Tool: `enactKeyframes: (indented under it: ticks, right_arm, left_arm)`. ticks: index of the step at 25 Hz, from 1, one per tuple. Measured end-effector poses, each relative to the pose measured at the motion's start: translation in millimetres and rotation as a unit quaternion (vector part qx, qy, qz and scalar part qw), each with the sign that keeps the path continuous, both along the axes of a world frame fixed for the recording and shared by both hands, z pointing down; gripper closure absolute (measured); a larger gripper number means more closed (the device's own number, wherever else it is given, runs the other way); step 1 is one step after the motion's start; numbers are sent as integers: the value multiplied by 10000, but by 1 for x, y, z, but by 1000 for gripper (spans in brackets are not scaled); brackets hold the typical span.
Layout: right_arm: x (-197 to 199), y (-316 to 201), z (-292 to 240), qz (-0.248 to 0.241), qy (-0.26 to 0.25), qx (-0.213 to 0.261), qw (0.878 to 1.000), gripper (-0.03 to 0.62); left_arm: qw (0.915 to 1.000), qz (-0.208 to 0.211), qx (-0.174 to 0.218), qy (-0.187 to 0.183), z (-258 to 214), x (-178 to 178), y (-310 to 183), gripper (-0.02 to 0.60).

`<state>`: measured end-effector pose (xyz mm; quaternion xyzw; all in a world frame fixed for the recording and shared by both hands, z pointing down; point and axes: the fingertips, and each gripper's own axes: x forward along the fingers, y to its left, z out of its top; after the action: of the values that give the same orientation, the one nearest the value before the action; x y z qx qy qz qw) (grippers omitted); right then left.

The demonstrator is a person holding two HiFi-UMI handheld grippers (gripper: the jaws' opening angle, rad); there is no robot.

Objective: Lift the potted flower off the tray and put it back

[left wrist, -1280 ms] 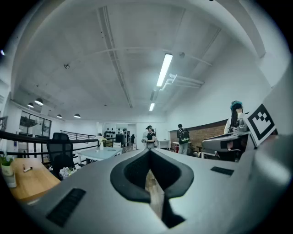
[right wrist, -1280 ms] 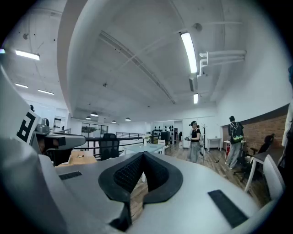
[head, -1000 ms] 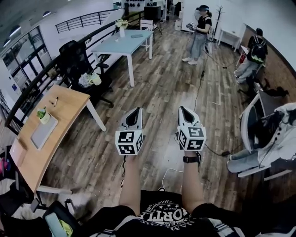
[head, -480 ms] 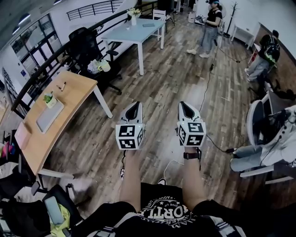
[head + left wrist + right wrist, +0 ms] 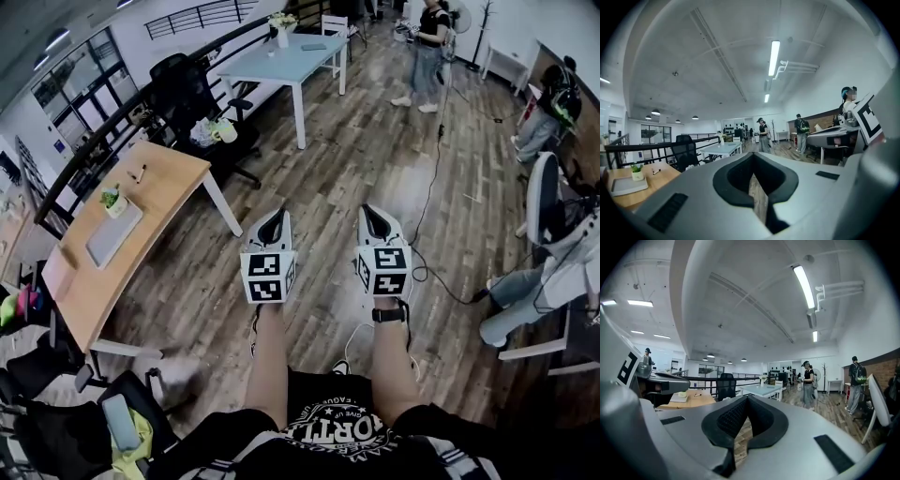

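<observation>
Since a second ago the head view has swung, so the light wooden worktop (image 5: 164, 183) now sits higher and further right in frame. Nearest, two bare forearms hold the left gripper (image 5: 275, 218) and the right gripper (image 5: 372, 213) side by side over the brown plank floor (image 5: 328, 169), well apart from the worktop. The left fingers (image 5: 729, 183) and the right fingers (image 5: 726, 420) are closed together with nothing between them. On the worktop, the small green potted flower in a white pot (image 5: 113, 200) stands at the far end of the flat grey tray (image 5: 111, 239). Beyond stand a black office chair (image 5: 183, 82), a pale blue table (image 5: 281, 59) and a standing person (image 5: 433, 39).
</observation>
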<state>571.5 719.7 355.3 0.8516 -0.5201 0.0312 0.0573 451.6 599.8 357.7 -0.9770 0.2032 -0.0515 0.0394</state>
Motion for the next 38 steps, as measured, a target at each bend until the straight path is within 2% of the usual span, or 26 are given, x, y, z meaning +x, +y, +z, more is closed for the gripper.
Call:
enactKeyframes:
  ticks: [5,15,31,38]
  right_arm:
    - [-7,-30,8,-11,-94,-57,9999,588]
    - [-46,-120,12,-292,-191,-197,9992,588]
    - [-97,-268,-3,-687,-98,-227,9973,588]
    - [-119,-320,-1,-850,-31,-274,9960,588]
  left_arm:
    - [9994,-324,101,-107,6,-20,-36,563]
    - [9965,-826,1,-110,5,-80,-125,565]
    - [9925,-1219,-26,63,-9,-141,-269,565]
    - [9896,-1429,3,169,-8,-169,-316,565]
